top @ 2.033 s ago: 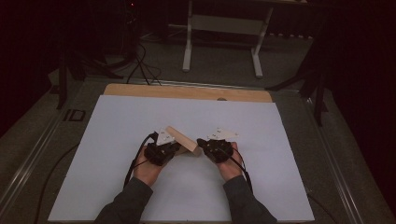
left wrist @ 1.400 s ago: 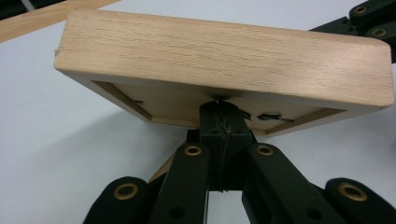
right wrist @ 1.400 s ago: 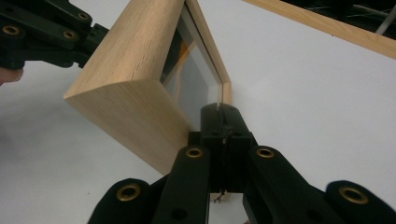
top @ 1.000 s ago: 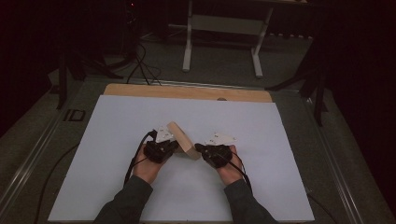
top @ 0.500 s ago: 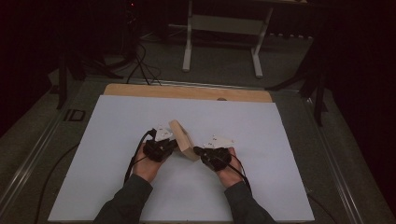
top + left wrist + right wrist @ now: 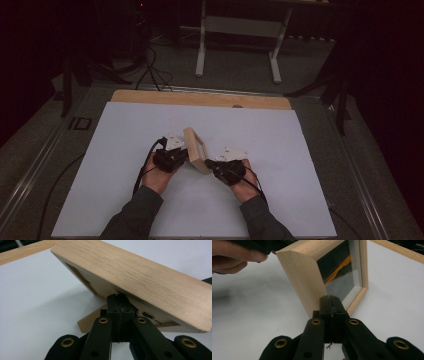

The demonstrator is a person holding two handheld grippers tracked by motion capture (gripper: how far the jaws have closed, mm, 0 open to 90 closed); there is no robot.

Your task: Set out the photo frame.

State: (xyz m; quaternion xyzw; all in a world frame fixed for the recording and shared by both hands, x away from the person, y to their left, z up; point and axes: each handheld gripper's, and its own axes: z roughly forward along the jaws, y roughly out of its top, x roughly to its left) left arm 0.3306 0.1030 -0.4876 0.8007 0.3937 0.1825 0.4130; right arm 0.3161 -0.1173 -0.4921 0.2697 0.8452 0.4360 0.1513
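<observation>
Rectangular light-oak picture frame [image 6: 196,150], glass-fronted, is propped tilted on white desk [image 6: 300,150]; left claw [image 6: 119,305] and right claw [image 6: 331,305] are closed, touching it.

The table [image 6: 310,150] carries a white sheet, with a bare wooden strip along its 12 o'clock edge. Grey carpet floor [image 6: 240,82] surrounds it. A white-legged stand [image 6: 237,30] sits at 12 o'clock; the room is dim.

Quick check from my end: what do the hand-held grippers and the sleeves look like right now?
The left hand-held gripper and right hand-held gripper are black, each topped by a grey three-cornered plate, with brass-coloured rivets on the jaw links. Black cables trail from both. The person wears dark grey long sleeves.
</observation>
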